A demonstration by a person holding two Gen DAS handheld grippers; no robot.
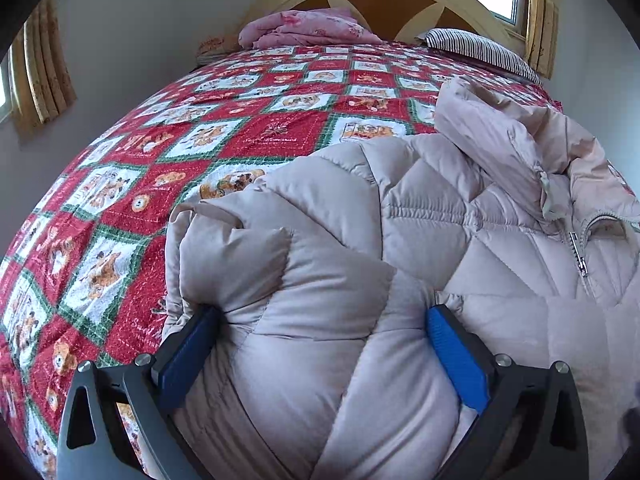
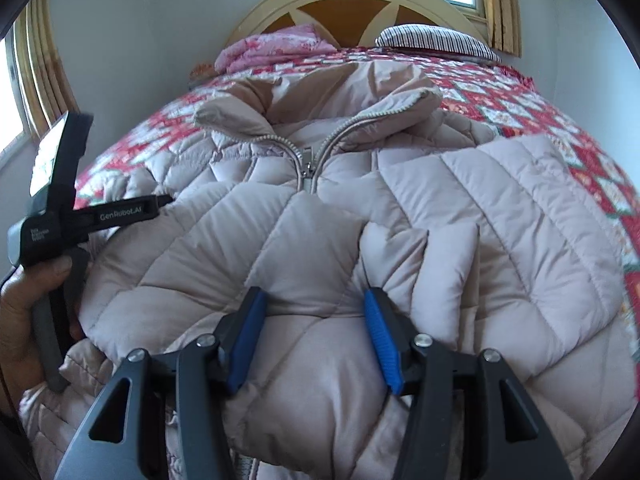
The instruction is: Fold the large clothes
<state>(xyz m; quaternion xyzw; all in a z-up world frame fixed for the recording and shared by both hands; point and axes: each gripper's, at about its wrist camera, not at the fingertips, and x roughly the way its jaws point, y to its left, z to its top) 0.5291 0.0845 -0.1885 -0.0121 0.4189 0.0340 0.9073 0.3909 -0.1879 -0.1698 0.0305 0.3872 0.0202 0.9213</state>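
Note:
A pale pink quilted puffer jacket [image 1: 420, 208] lies front-up on the bed, zipper [image 2: 306, 168] closed at the chest and collar toward the headboard. My left gripper [image 1: 320, 316] has its blue pads wide apart around a thick folded bulge of the jacket, likely a sleeve or side. My right gripper [image 2: 314, 296] holds a puffed fold of the jacket's front between its blue pads, below the zipper. The left gripper's body [image 2: 60, 208] and the hand holding it show at the left of the right wrist view.
The bed carries a red, white and green patchwork quilt [image 1: 200, 128]. A pink folded blanket [image 1: 308, 28] and a striped pillow [image 1: 480, 50] lie by the curved wooden headboard [image 2: 352, 4]. Curtained windows flank the bed.

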